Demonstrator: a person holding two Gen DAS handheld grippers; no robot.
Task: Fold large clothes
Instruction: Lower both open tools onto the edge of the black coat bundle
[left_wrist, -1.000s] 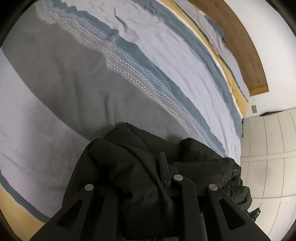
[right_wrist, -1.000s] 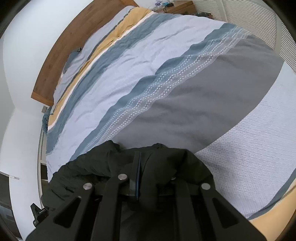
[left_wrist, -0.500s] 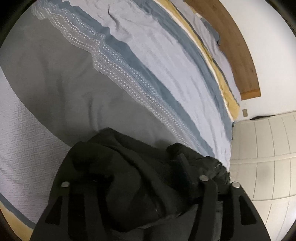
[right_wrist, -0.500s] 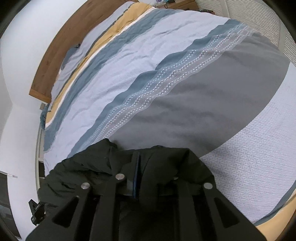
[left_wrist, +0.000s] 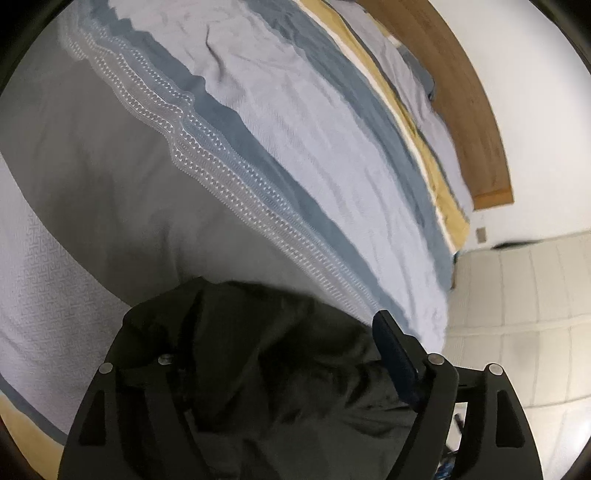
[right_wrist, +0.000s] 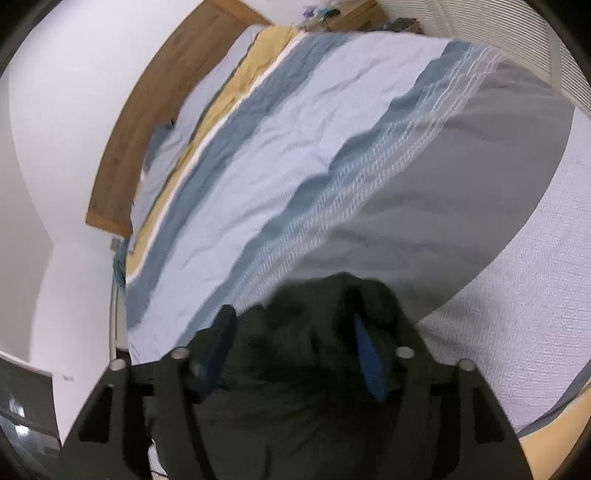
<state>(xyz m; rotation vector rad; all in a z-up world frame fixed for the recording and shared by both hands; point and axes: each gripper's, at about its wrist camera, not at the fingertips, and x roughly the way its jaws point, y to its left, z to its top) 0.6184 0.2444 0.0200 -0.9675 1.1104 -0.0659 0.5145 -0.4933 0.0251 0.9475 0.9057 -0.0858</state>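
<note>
A black jacket (left_wrist: 266, 369) lies bunched on the near end of the bed, at the bottom of both wrist views. My left gripper (left_wrist: 277, 332) hangs just over it. Its jaws are opening, with cloth lying loosely between them. The right fingertip (left_wrist: 391, 347) with its blue pad stands free of the cloth, and the left one is hidden under a fold. My right gripper (right_wrist: 295, 332) is over the same jacket (right_wrist: 314, 362). Its jaws are opening too, with both blue pads (right_wrist: 365, 350) showing on either side of a hump of cloth.
The bed carries a striped duvet (left_wrist: 258, 166) in grey, blue, pale lilac and yellow. A wooden headboard (left_wrist: 461, 92) stands against the white wall at the far end. White panelled cupboard doors (left_wrist: 517, 314) stand beside the bed. A wooden bedside unit (right_wrist: 351, 14) is at the far corner.
Both grippers were shut on folds of the black jacket and have spread their jaws wide, letting the cloth go. Both have lifted a little off the bed.
</note>
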